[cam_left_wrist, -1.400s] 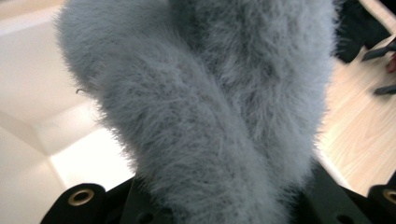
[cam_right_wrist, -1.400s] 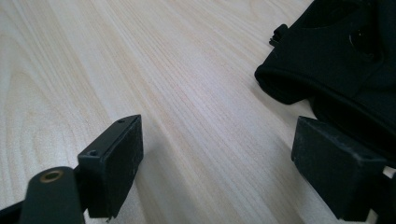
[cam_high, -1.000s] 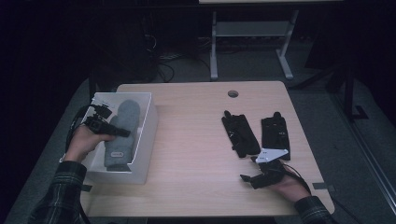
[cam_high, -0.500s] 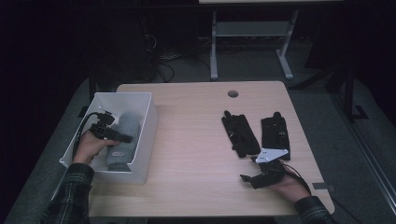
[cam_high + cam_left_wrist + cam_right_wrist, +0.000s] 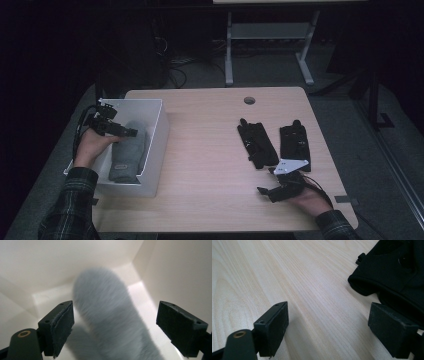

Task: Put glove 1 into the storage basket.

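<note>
Currently my left gripper (image 5: 131, 133) hangs over the grey mitten (image 5: 125, 157) lying in the white bin (image 5: 156, 145), jaws just opened wide, nothing between them. Release step looks complete. Next: right gripper (image 5: 264, 192), also wide, takes a black glove (image 5: 257, 145).

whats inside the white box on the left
A grey mitten lies flat on the bottom of the white box, with the open left gripper above it. Whatever lies beneath the mitten is covered.
</note>
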Tool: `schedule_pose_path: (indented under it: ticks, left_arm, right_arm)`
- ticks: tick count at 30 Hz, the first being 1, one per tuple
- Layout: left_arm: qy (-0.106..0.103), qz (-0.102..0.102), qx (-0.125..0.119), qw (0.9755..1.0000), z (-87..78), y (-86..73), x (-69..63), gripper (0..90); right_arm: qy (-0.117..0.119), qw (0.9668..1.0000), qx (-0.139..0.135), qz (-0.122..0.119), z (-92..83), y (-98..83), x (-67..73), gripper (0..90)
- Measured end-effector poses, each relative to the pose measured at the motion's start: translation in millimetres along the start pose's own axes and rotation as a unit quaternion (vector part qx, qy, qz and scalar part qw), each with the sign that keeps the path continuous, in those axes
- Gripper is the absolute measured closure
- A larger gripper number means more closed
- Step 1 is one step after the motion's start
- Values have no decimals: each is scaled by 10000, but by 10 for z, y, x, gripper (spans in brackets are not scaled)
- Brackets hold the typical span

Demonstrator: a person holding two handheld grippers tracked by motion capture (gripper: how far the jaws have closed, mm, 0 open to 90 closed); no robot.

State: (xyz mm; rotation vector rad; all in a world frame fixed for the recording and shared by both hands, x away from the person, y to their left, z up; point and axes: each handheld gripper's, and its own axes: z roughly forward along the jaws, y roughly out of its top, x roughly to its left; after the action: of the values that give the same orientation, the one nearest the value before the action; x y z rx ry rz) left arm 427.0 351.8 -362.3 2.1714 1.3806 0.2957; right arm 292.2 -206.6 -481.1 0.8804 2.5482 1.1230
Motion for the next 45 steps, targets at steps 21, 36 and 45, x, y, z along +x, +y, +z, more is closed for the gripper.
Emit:
schedule_pose_path:
  ticks: [21, 36, 45]
  left_arm:
    - [-732, 673, -798, 9918, -288, 430, -1006, 143]
    - [-1132, 1185, -880, 9825, 75, 370, -1882, 144]
    - [-1251, 1347, -832, 9794, 403, 87, -2150, 146]
  right_arm:
    - [0, 10000, 1, -2, 0, 0, 0, 167]
    - [8, 10000, 7, 7, -3, -2, 5, 166]
    - [13, 10000, 10, -4, -4, -2, 5, 167]
